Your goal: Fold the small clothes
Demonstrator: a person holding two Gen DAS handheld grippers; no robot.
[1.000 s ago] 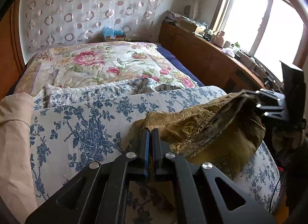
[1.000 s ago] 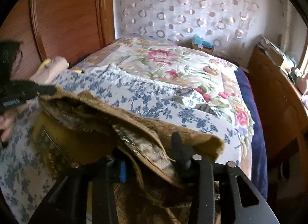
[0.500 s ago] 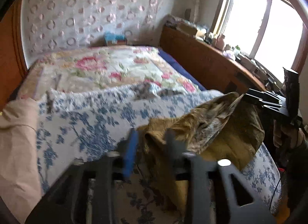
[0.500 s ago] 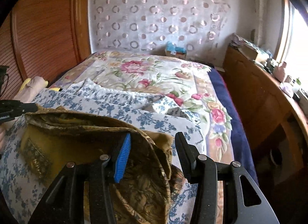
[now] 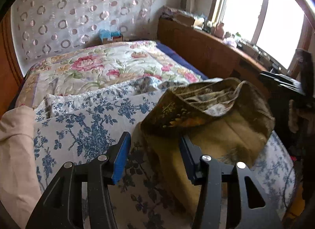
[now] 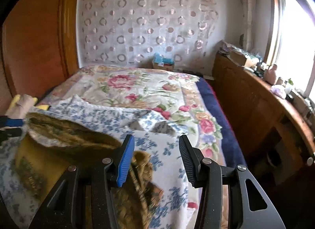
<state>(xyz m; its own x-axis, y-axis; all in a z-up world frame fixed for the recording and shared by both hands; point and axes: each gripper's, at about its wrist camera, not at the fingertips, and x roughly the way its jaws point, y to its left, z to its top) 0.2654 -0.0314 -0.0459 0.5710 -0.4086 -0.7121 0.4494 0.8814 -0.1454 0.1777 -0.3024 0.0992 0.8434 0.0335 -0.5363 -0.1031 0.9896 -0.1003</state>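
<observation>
Low in your left view, your left gripper (image 5: 154, 156) stands with its jaws apart, having just been opening, pads clear of the olive-brown garment (image 5: 208, 122) lying mid-frame right on the blue-flowered sheet (image 5: 78, 130). Your right gripper (image 6: 156, 160) gapes empty too, the garment at lower left. Beyond lies the floral quilt (image 6: 141, 87).
</observation>
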